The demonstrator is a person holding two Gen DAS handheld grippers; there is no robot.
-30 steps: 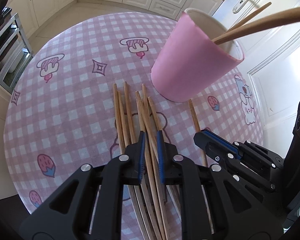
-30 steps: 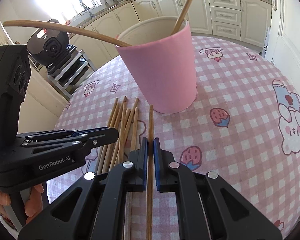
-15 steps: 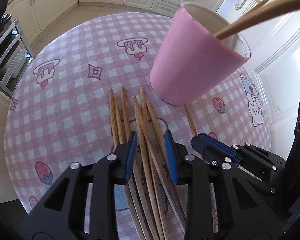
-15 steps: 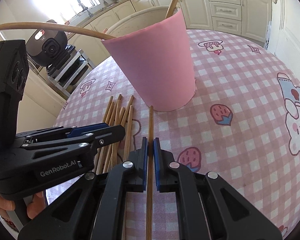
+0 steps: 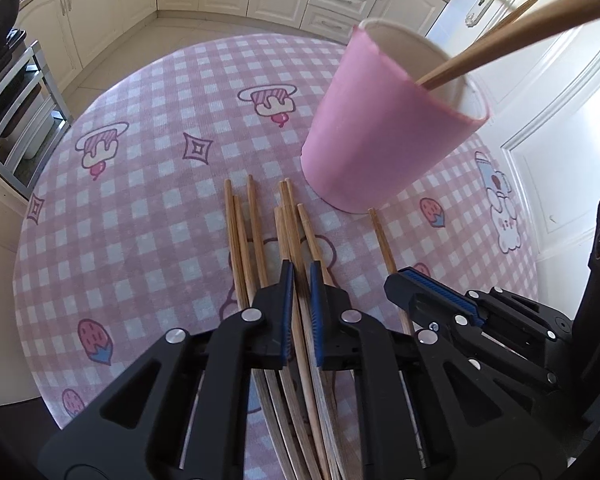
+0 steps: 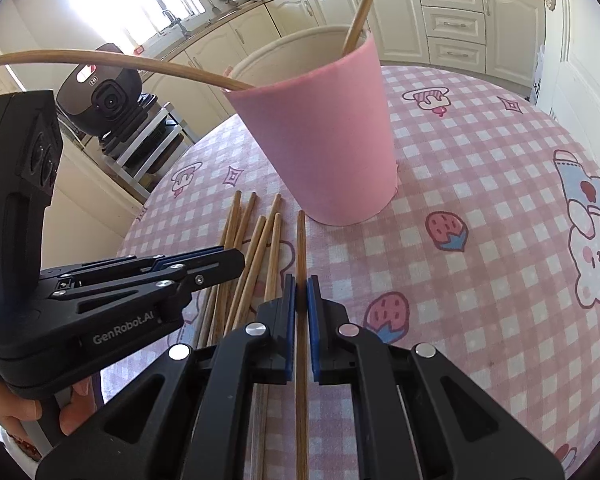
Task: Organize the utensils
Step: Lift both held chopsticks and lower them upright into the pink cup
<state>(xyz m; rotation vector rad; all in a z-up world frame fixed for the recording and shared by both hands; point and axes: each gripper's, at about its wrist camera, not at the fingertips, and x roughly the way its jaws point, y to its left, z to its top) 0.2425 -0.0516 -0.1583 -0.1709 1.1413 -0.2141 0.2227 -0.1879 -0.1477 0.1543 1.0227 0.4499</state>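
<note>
— Left gripper (image 5: 300, 300) first: our jaws have just been closing and now pinch one chopstick (image 5: 296, 248) out of the pile (image 5: 252, 248). It runs lengthwise away from us, tip toward the cup (image 5: 384, 128) just ahead and to the right.

— And from the right gripper (image 6: 300, 300)?

— We clamp a lone stick (image 6: 301, 240), pointing straight at the cup's foot. Two sticks (image 6: 362, 8) already lean inside it.
</note>
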